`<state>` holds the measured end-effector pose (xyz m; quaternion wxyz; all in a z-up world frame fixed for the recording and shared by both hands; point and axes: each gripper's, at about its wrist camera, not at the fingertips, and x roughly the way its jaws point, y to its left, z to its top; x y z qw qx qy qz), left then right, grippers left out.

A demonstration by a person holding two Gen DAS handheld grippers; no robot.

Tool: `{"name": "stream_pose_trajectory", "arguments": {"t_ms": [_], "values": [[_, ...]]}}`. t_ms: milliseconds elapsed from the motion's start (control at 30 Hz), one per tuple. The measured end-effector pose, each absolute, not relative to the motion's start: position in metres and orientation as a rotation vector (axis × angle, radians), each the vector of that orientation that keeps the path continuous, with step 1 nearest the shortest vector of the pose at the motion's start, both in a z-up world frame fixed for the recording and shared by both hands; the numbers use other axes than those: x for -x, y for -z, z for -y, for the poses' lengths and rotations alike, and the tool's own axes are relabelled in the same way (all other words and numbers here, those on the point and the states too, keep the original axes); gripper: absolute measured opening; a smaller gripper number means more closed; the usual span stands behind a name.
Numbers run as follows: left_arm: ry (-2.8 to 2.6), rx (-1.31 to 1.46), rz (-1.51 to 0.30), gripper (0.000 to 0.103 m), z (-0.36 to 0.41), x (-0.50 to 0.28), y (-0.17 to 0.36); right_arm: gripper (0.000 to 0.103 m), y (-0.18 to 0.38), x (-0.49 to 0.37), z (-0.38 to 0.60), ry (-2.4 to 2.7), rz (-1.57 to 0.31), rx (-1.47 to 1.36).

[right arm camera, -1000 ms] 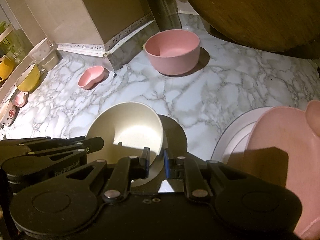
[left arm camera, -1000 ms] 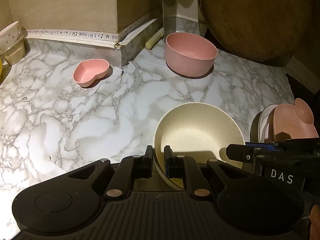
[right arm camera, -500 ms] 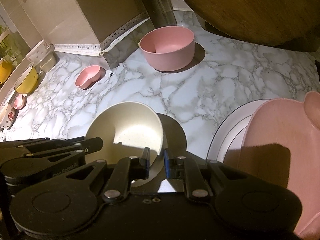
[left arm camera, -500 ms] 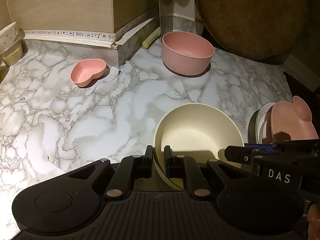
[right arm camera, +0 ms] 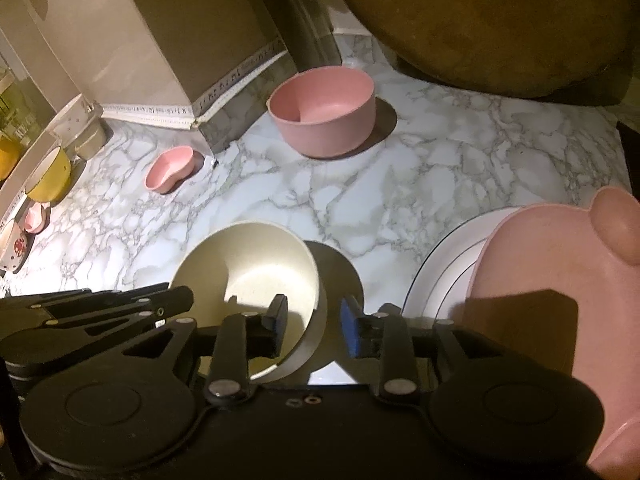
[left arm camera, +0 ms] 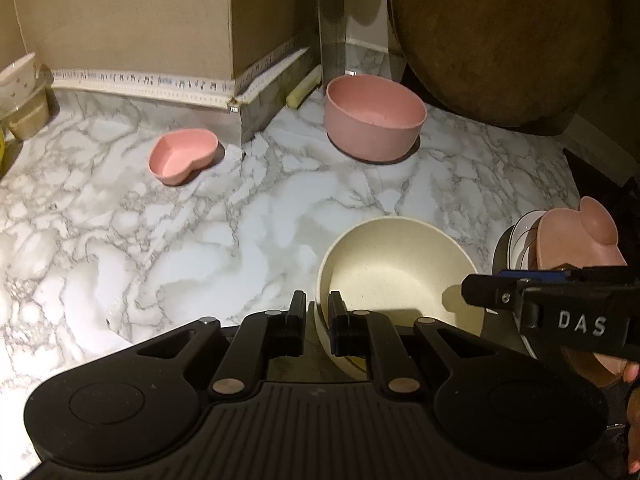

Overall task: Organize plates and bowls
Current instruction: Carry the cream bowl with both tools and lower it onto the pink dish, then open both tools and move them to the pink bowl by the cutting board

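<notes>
A cream bowl (left arm camera: 396, 268) (right arm camera: 256, 264) sits on the marble counter (left arm camera: 200, 240), close in front of both grippers. My left gripper (left arm camera: 318, 320) is shut on its near left rim. My right gripper (right arm camera: 314, 324) straddles the bowl's right rim; its jaws are opening and the pads stand clear of the rim. A large pink bowl (left arm camera: 374, 120) (right arm camera: 324, 108) stands at the back. A small pink heart-shaped dish (left arm camera: 184, 156) (right arm camera: 170, 168) lies to the left. On the right, a pink plate with ears (right arm camera: 560, 280) rests on a white plate (right arm camera: 448, 264).
A big round wooden board (right arm camera: 500, 20) leans at the back right. A beige wall corner (left arm camera: 232, 40) juts onto the counter. A yellow bowl (right arm camera: 50, 176) and other small bowls line the far left edge. A hand (left arm camera: 632, 420) shows at the right.
My right gripper's jaws have spread apart from the cream bowl's rim, which they were shut on before. The left gripper keeps its hold and the bowl has stayed put.
</notes>
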<state>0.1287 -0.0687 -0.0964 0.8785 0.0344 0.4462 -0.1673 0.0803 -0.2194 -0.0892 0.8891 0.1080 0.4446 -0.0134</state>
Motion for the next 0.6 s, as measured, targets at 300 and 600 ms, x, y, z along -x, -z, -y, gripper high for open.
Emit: {"name": "stream_pose_trajectory", "arguments": {"t_ms": [300,600], "values": [[0.367,-0.072,-0.889,0.012,0.065,-0.131,0.082,0.05,0.071,-0.08,0.221,0.039,-0.858,-0.207],[0.374,-0.065,-0.844,0.035,0.065,-0.135,0.067,0.067,0.049,-0.081,0.219,0.041,-0.776,-0.155]]}}
